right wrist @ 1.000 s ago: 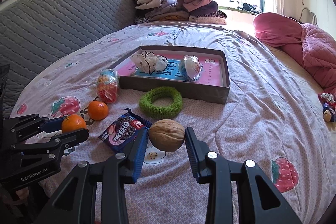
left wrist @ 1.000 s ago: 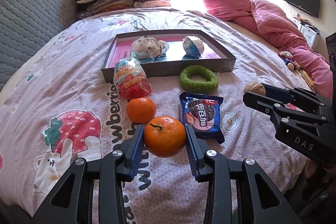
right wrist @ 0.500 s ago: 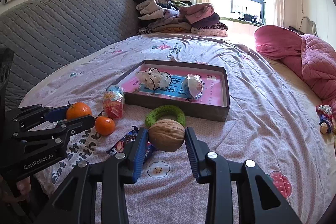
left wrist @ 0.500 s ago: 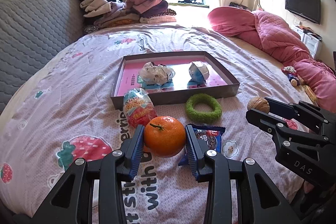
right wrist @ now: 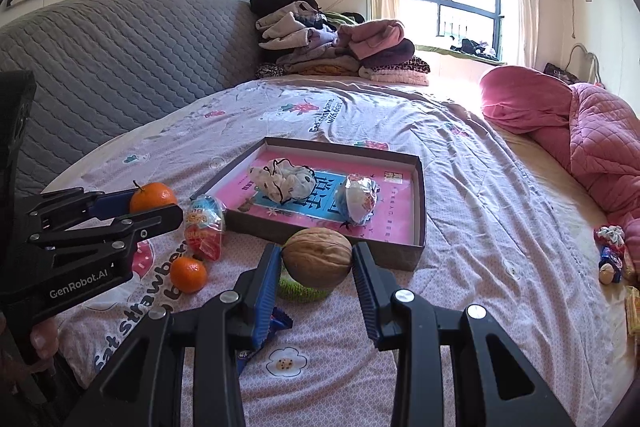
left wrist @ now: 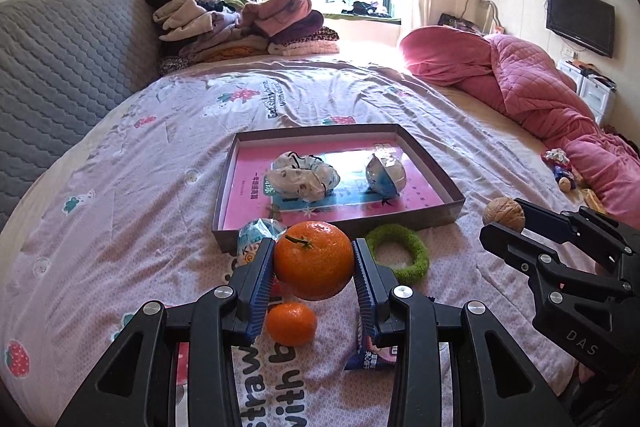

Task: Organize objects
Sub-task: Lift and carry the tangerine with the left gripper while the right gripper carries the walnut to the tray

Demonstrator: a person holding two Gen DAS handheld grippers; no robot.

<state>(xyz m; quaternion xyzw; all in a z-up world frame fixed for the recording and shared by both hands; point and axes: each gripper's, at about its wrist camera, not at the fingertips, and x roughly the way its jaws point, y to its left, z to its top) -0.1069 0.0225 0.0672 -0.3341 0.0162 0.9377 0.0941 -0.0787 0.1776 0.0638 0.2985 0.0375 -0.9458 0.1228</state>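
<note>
Left claw (left wrist: 314,261) grips the tangerine (left wrist: 313,259), right claw (right wrist: 317,259) the walnut (right wrist: 317,257), both lifted and looking bound for the box (left wrist: 436,219) next.

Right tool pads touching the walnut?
Touching. The right wrist view shows both pads of the right tool pressed against the walnut, which is held clear of the bedspread.

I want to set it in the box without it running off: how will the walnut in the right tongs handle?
The walnut looks hard and round, so it will likely roll once released on the box's slick floor. Its ridged shell probably grips the tongs' ribbed pads.
</note>
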